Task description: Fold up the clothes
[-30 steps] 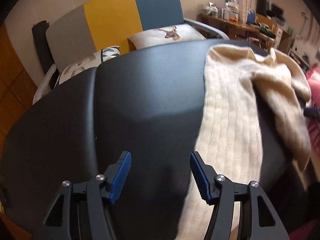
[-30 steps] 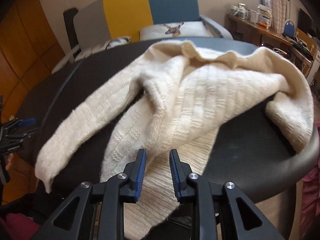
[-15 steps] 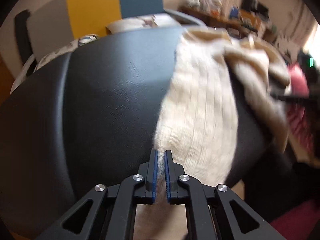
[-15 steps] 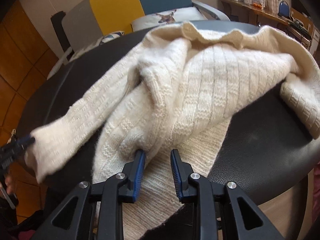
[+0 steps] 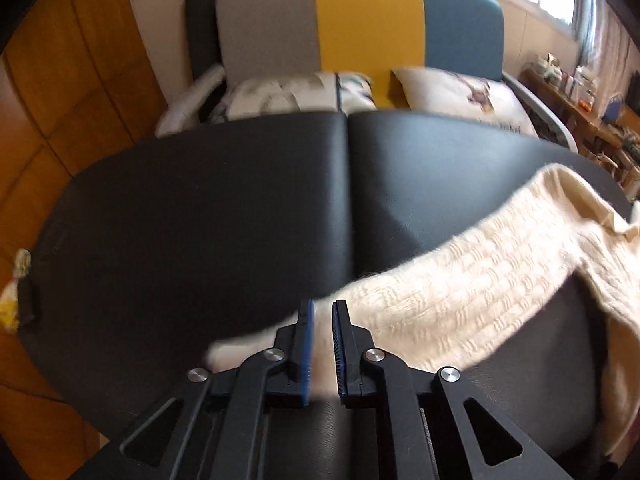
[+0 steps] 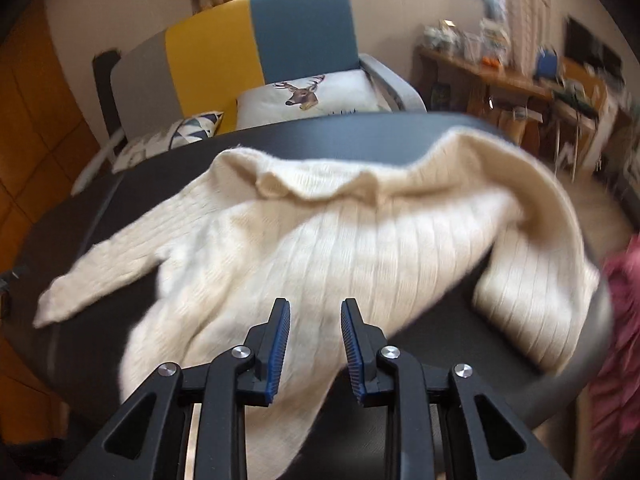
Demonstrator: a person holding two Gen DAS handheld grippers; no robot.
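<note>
A cream knitted sweater (image 6: pixel 340 240) lies spread on the black round table (image 6: pixel 440 340), collar toward the far side. One sleeve (image 5: pixel 460 296) stretches leftward across the table. My left gripper (image 5: pixel 323 320) is shut on that sleeve near its cuff, close to the table's front edge. My right gripper (image 6: pixel 315 316) sits at the sweater's lower hem with its blue pads partly closed and knit fabric filling the gap between them. The other sleeve (image 6: pixel 532 300) is folded down at the right edge of the table.
Behind the table stands a grey, yellow and blue sofa (image 5: pixel 368 20) with a deer-print cushion (image 6: pixel 308 92). A cluttered wooden desk (image 6: pixel 500 76) stands at the back right. Pink cloth (image 6: pixel 616 340) shows at the right edge. The table's left half (image 5: pixel 200 220) is bare black surface.
My left gripper went from open to shut on the sleeve cuff and pulled the sleeve out to the left. The sweater's body now lies flatter; the right gripper's gap is unchanged.
</note>
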